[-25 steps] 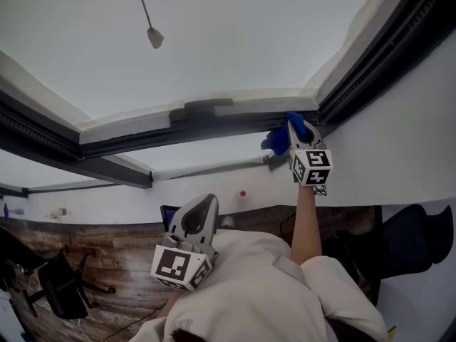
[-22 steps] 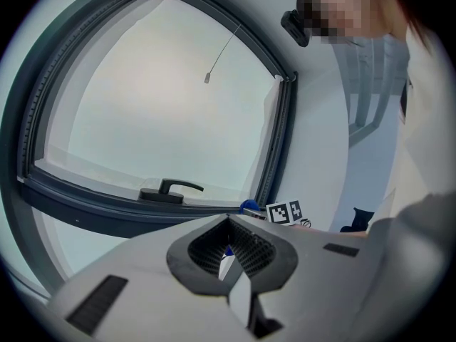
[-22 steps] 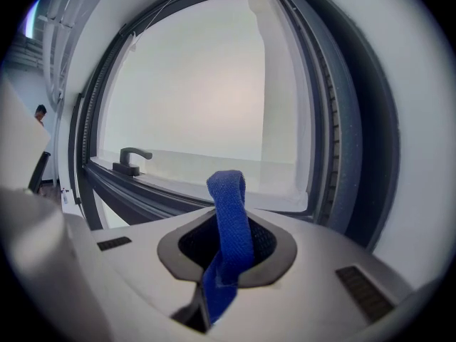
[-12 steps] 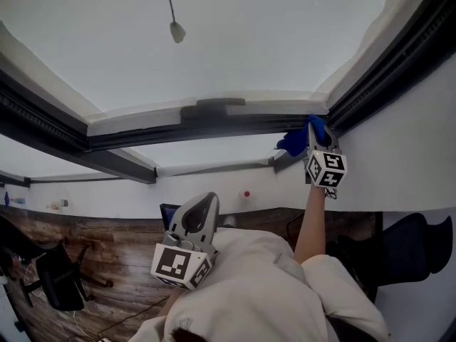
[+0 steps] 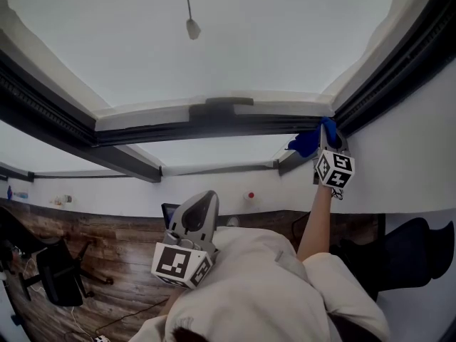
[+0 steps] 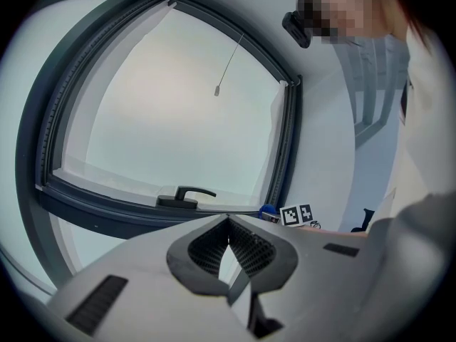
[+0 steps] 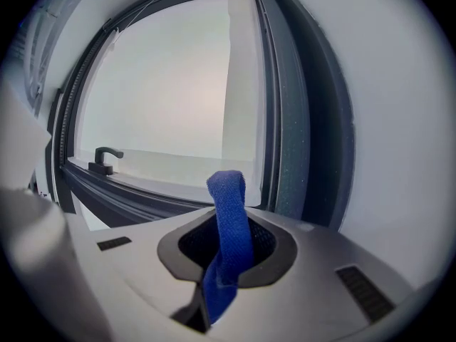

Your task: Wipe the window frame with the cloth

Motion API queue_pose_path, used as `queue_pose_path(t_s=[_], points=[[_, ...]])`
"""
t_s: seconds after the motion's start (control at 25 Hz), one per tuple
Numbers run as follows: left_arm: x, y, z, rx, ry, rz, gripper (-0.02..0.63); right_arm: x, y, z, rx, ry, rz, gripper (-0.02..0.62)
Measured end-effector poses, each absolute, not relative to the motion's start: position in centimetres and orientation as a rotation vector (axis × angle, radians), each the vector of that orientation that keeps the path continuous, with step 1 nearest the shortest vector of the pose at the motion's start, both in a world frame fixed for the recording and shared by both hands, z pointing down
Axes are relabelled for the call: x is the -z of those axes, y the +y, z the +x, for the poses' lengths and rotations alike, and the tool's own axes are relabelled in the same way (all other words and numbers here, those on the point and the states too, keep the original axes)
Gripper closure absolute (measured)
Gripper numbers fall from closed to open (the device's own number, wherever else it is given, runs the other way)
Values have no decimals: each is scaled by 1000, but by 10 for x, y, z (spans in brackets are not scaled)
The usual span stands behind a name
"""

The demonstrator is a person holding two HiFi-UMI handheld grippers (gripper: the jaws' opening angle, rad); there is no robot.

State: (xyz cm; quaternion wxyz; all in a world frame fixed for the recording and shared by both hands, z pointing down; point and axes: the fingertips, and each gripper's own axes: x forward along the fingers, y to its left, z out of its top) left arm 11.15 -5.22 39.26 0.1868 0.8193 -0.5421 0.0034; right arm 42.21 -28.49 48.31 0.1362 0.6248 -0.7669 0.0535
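Right gripper (image 7: 226, 256) clamped tight on cloth (image 7: 228, 209), blue strip standing up between jaws. Cloth at corner of frame (image 5: 214, 125), by wall. Left gripper (image 6: 229, 249) closed, nothing between jaws, held low near chest.

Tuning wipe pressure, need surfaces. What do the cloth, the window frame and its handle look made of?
Cloth: blue woven textile, matte; a ribbed weave and a limp fold show.
Window frame: dark grey, smooth satin finish with fine speckle; coated metal or plastic, cannot tell which.
Handle: black, smooth, rigid lever on a flat base; metal or plastic, unclear.
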Motion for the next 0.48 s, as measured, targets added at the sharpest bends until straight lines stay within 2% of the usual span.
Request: queue_pose_path(t_s=[0.2,0.48], points=[[-391,-50,108,-7,-1532,2317,597,-484,-280,425,-166,-2205,1836,541],[-391,-45,112,-14,-1470,2355,597,-521,-239,419,-375,-2219,1773,541]])
